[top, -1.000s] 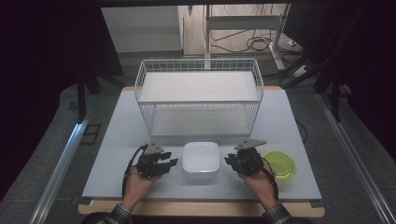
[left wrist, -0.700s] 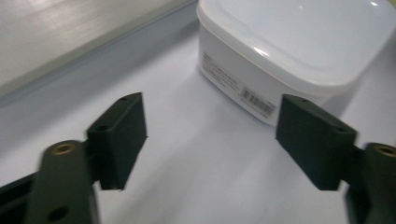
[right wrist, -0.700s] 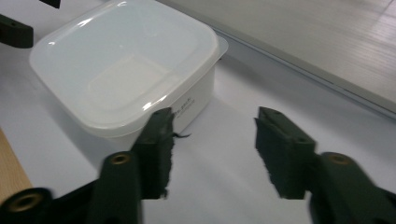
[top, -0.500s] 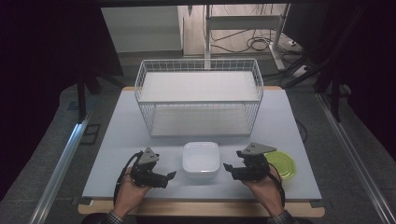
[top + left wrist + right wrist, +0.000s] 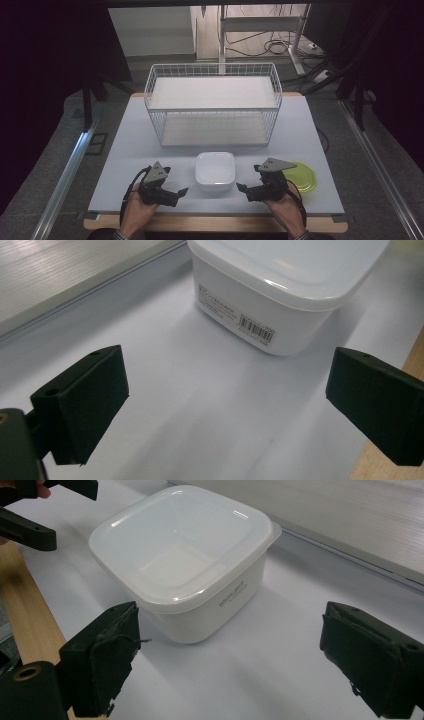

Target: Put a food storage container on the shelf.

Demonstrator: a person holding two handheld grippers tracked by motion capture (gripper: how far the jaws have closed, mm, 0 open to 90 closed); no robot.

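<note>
The left gripper [image 5: 181, 192] is held wide open and empty near the desk's [image 5: 125, 150] front edge, aimed at the white square plastic container with a fitted lid [image 5: 215, 171] set at the middle of that edge. The container is judged light, stiff-walled and rather slippery; opposite side walls below the lid rim are best gripped. The right gripper [image 5: 241, 189] is likewise spread wide, nothing held, beside a yellow-green round lid [image 5: 304, 176].

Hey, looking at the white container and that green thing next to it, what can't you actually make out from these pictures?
- White container: its label text in both gripper views is too small and blurred to read.
- Green disc: in the high view the right gripper and hand cover its left part; lid or plate, unclear.
- Left gripper: its open jaws' bases are cut off by the left gripper view's bottom edge.
</note>
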